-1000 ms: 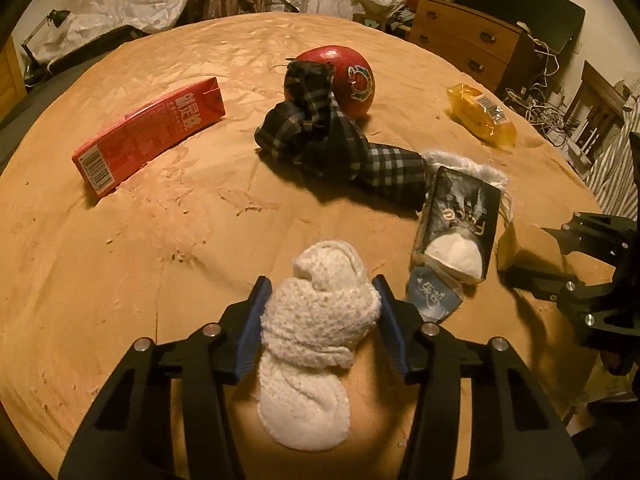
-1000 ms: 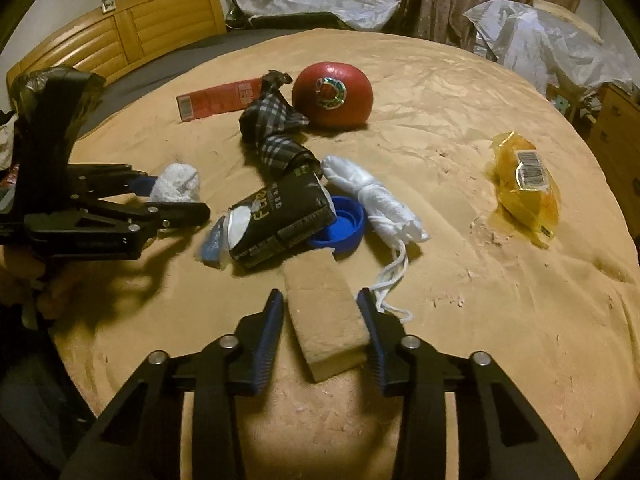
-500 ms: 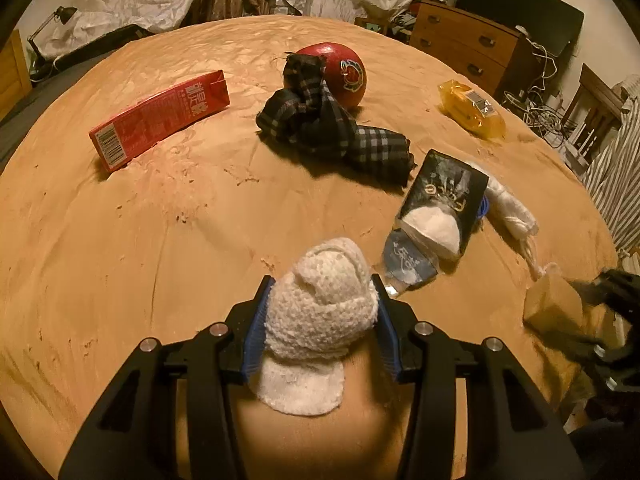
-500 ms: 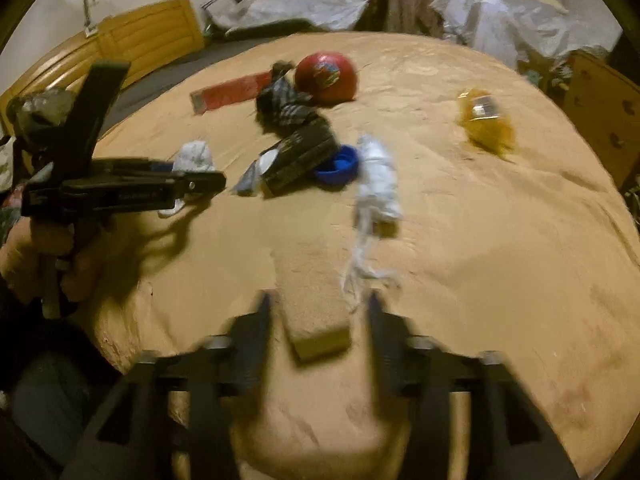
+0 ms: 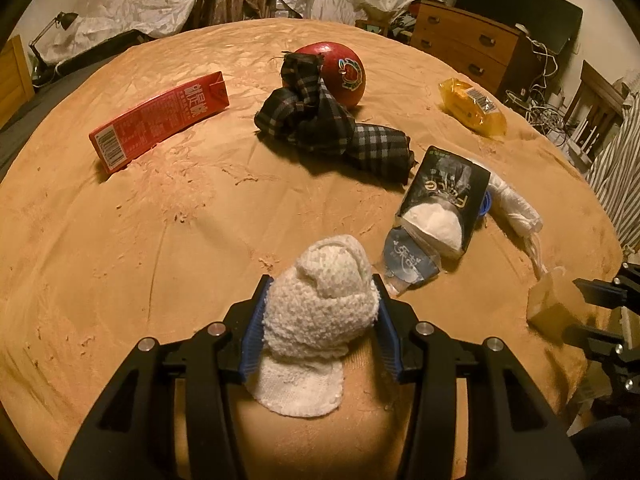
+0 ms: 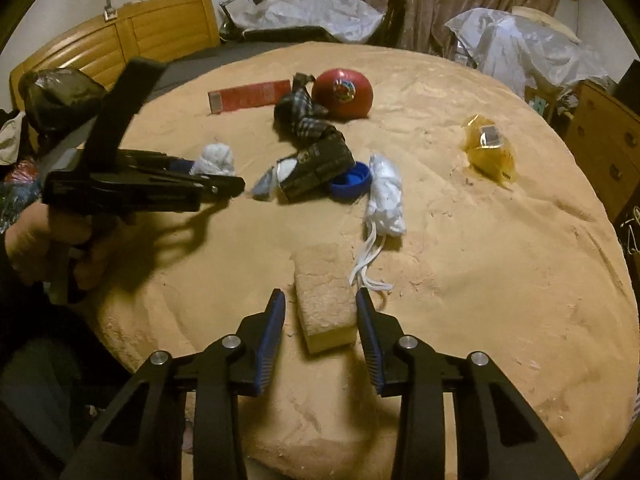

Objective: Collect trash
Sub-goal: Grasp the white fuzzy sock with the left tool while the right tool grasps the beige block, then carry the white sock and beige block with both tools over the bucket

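Note:
My left gripper [image 5: 320,300] is shut on a white knitted sock [image 5: 320,308], held just above the tan cloth; both show in the right wrist view at the left, gripper [image 6: 224,184], sock [image 6: 214,158]. My right gripper [image 6: 320,304] has its jaws around a tan sponge block [image 6: 325,300], with a small gap on the left side; the block looks lifted near the table's front edge. It also shows in the left wrist view [image 5: 554,304]. On the table lie a black packet [image 5: 444,196], a blue wrapper [image 5: 408,260], a red carton [image 5: 160,120] and a yellow wrapper [image 5: 472,106].
A plaid cloth [image 5: 328,128] and a red ball [image 5: 344,68] sit mid-table. A rolled white bag with strings [image 6: 384,196] and a blue cap [image 6: 352,180] lie beside the black packet. A wooden dresser [image 5: 472,44] stands behind, a headboard [image 6: 120,44] at the left.
Both grippers drew back toward the table's near edge, carrying the sock and the sponge block. The sock rose off the cloth. The right gripper's jaws look slightly wider around the block.

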`<state>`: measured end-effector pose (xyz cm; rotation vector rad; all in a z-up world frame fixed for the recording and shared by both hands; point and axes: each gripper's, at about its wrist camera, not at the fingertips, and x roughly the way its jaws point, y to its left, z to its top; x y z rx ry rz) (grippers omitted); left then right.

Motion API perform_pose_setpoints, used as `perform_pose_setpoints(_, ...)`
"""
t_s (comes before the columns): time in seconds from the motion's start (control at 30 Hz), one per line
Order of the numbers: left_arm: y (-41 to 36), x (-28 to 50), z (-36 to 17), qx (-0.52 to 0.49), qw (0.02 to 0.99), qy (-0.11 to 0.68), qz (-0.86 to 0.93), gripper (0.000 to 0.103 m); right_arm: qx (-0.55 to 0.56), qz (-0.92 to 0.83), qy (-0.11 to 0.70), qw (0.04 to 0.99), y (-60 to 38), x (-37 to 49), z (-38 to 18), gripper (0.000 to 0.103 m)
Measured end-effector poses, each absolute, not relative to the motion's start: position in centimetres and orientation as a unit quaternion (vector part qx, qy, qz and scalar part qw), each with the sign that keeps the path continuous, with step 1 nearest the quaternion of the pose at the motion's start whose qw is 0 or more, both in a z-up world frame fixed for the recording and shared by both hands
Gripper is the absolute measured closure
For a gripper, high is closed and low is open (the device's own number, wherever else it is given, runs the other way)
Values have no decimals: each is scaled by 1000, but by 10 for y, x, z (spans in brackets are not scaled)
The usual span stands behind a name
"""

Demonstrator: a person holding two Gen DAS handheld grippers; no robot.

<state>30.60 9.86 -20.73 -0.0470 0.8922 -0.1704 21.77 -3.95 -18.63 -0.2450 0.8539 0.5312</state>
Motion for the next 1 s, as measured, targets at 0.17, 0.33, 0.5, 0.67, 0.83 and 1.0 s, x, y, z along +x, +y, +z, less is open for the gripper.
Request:
perform_pose_setpoints(0.17,97,306,-208,-19,900,427,-81,57,-120,253,417,865,-35,227,-200,67)
perform_pose_setpoints(0.33,97,302,-206,-17,904,420,-74,59,-89,235,396,883,-39,220,-189,73)
perform_pose_setpoints(0.5,94,287,-197,-20,912,405,-66,61,-45,217,362,905,-46,202,-166,74)
perform_pose_setpoints(0.67,81,258,-171,-10,926,373,-62,61,-12,197,331,923,-52,185,-145,74)
perform_pose_setpoints(0.83,77,239,-156,-13,929,363,-69,61,52,199,309,929,-72,183,-131,73)
perform_pose_setpoints(1.0,81,238,-157,-27,924,375,-67,61,76,113,326,936,-112,214,-143,55)
